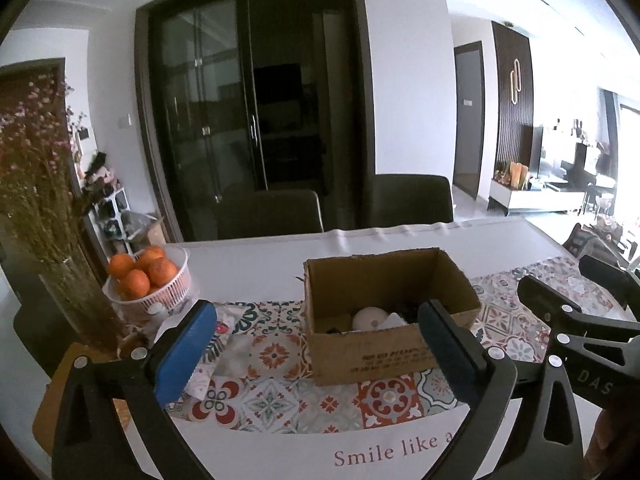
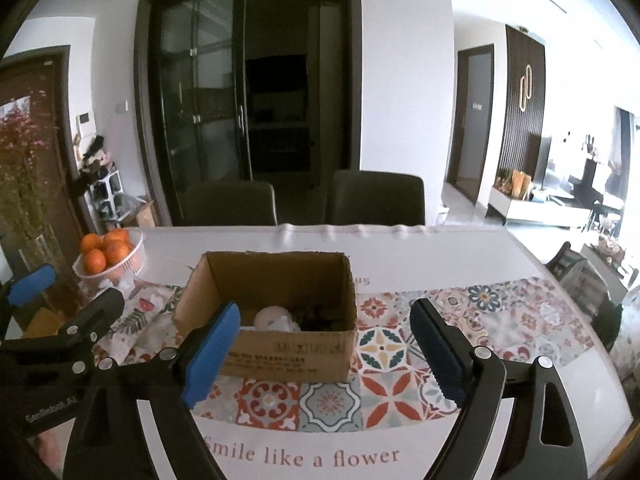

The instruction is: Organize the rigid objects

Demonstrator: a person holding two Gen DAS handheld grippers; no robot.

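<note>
Left gripper: while you hold it above the near edge of the worktop (image 1: pixel 260 256), your left gripper (image 1: pixel 320 352) has its blue-padded fingers (image 1: pixel 184 356) spread wide, with nothing between them.
Right gripper: your right gripper (image 2: pixel 324 348) is spread wide too, nothing between its fingers (image 2: pixel 210 356), and it hangs over the near edge just beside the left one.
Cardboard box: the cardboard box (image 2: pixel 276 344) stands open and upright on the patterned runner (image 2: pixel 384 384), about midway along the worktop, straight ahead of both grippers and apart from them.
Box contents: you can see a round white object (image 2: pixel 272 317) lying inside against the near wall, with a dark heap (image 2: pixel 320 312) beside it on the right; what that heap is, you cannot tell.
Fruit basket: the white basket (image 1: pixel 168 292) of oranges (image 1: pixel 140 272) sits towards the far left corner of the worktop, well apart from the box.
Vase: a glass vase (image 1: pixel 76 304) of dried flowers stands at the left edge, just beside the basket.
Chairs: two dark chairs (image 2: pixel 376 198) stand behind the far edge.
</note>
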